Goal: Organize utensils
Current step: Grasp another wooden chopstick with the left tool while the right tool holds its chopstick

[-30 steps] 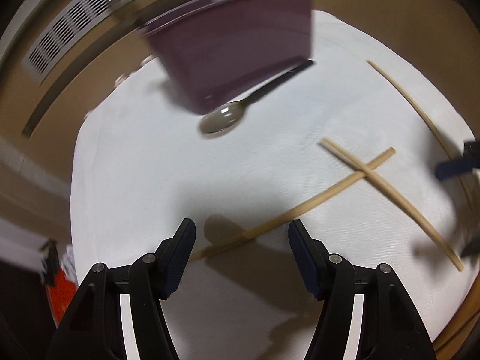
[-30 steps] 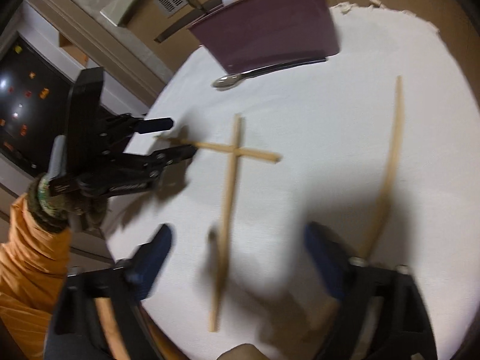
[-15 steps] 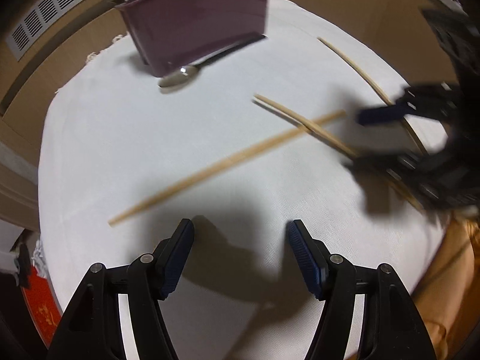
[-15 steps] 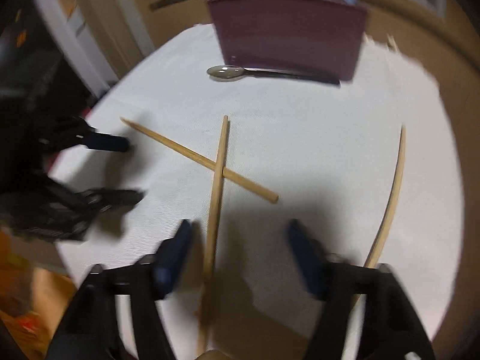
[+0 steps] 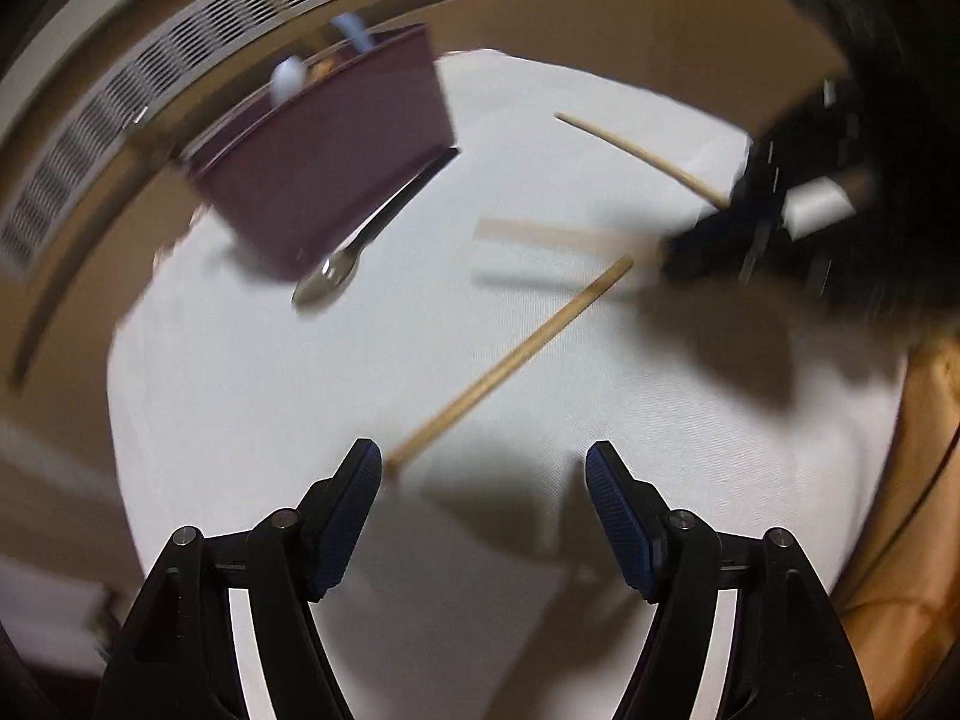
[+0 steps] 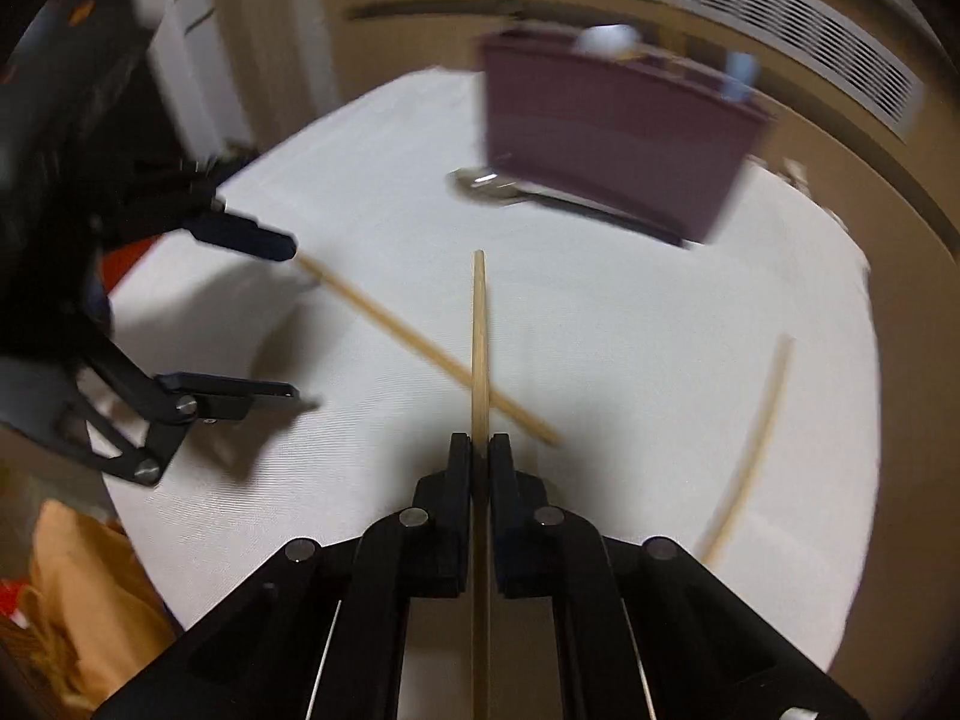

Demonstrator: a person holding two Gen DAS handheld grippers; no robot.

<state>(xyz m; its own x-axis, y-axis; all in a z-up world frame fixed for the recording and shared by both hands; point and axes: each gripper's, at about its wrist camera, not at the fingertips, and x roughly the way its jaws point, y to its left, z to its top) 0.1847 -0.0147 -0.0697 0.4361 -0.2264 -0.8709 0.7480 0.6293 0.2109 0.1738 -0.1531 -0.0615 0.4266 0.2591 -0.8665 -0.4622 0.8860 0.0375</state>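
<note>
Across the white cloth [image 6: 630, 360], the biggest change is at the right gripper [image 6: 480, 450]: wide open a second ago, it has snapped closed on 1 chopstick [image 6: 479, 324] and begun lifting it off the crossed chopstick [image 6: 390, 321] beneath. That means the first pickup looks done, and the purple holder [image 6: 612, 138] at the far edge is the likely destination. It points steeply down. The left gripper [image 5: 483, 480] is opening with nothing between its fingers, over the second stick's near end.
</note>
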